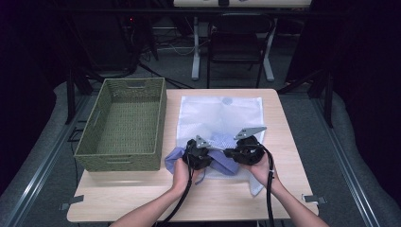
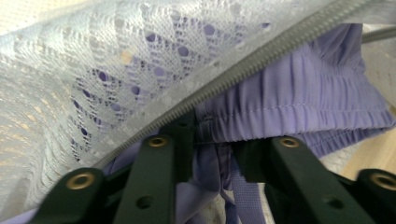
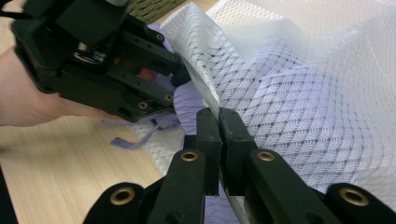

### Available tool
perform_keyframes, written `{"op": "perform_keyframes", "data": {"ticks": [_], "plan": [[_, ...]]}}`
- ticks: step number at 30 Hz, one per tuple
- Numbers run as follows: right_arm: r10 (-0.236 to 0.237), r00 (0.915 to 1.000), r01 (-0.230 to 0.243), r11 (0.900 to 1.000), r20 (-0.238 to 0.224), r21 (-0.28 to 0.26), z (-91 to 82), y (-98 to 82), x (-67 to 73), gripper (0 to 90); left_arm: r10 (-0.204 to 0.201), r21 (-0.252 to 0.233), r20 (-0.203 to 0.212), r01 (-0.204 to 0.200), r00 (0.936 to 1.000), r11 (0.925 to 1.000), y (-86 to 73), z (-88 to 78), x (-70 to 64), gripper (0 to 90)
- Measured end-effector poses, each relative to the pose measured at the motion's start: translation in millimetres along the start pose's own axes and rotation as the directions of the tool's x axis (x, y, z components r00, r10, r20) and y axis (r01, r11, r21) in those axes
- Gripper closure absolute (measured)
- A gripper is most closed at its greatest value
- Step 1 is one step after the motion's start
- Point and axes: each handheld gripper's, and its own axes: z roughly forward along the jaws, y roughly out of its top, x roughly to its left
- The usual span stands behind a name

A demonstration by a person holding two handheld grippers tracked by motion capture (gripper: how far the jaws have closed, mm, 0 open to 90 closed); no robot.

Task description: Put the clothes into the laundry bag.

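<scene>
A white mesh laundry bag (image 1: 220,113) lies flat on the wooden table (image 1: 142,194), its zipped mouth (image 2: 243,70) toward me. A purple garment (image 1: 172,161) with a gathered waistband (image 2: 303,93) sits half inside that mouth. My left gripper (image 1: 207,152) (image 2: 215,144) has bunched purple cloth and a drawstring between its jaws, right under the zipper. My right gripper (image 1: 228,152) (image 3: 219,116) is shut on the bag's (image 3: 303,93) zipper edge and holds it lifted. The left gripper (image 3: 180,86) shows close by in the right gripper view, with the garment (image 3: 187,105) beside it.
A green woven basket (image 1: 135,82) stands at the table's left side, beside the bag. A dark folding chair (image 1: 236,42) and table legs stand on the floor beyond the far edge. Bare wood runs along the near edge.
</scene>
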Motion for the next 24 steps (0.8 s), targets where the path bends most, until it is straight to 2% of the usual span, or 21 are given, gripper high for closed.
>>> {"op": "perform_keyframes", "data": {"ticks": [3, 6, 11, 13, 14, 16, 18, 24], "plan": [[0.006, 1.0, -0.006, 1.0, 0.003, 0.001, 0.8, -0.9, -2.5, 87.7, 0.006, 0.005, -0.011, -0.006, 0.9999, 1.0, 0.6, -6.0, -2.2, 56.3], [0.005, 1.0, -0.005, 1.0, 0.003, 0.002, 0.5, -2.4, -2.6, 87.6, 0.028, 0.013, -0.002, -0.028, 0.9996, 0.9995, 0.9, -16.0, -6.3, 46.6], [0.007, 0.9999, -0.007, 1.0, 0.007, 0.002, -0.3, -2.2, -4.3, 87.7, 0.016, 0.02, 0.033, -0.017, 0.9993, 0.9997, 1.2, -30.5, -8.3, 37.6], [0.008, 0.9999, -0.008, 1.0, 0.009, -0.004, -0.8, -1.4, -4.4, 87.6, 0.008, 0.008, 0.043, -0.008, 0.999, 0.9999, 0.7, -33.8, -10.6, 34.4], [0.009, 0.9999, -0.009, 1.0, 0.011, -0.004, -1.2, -1.2, -3.9, 87.6, 0.004, 0.007, 0.062, -0.005, 0.9981, 1.0, 0.7, -35.3, -11.9, 31.5], [0.006, 0.9999, -0.006, 1.0, 0.01, -0.005, -1.7, -1.0, -3.4, 87.6, 0.01, -0.009, 0.07, -0.01, 0.9975, 0.9999, 0.8, -35.2, -18.0, 23.1], [0.002, 0.9999, -0.002, 1.0, 0.011, -0.009, -1.6, -0.8, -3.4, 87.6, 0.025, -0.009, 0.073, -0.024, 0.9971, 0.9997, 2.9, -31.1, -23.3, 23.3], [0.009, 0.9999, -0.009, 1.0, 0.008, -0.003, 0.9, -0.4, -3.0, 87.6, -0.011, -0.005, 0.036, 0.011, 0.9993, 0.9999, 1.1, -3.5, -21.3, 32.6]]}}
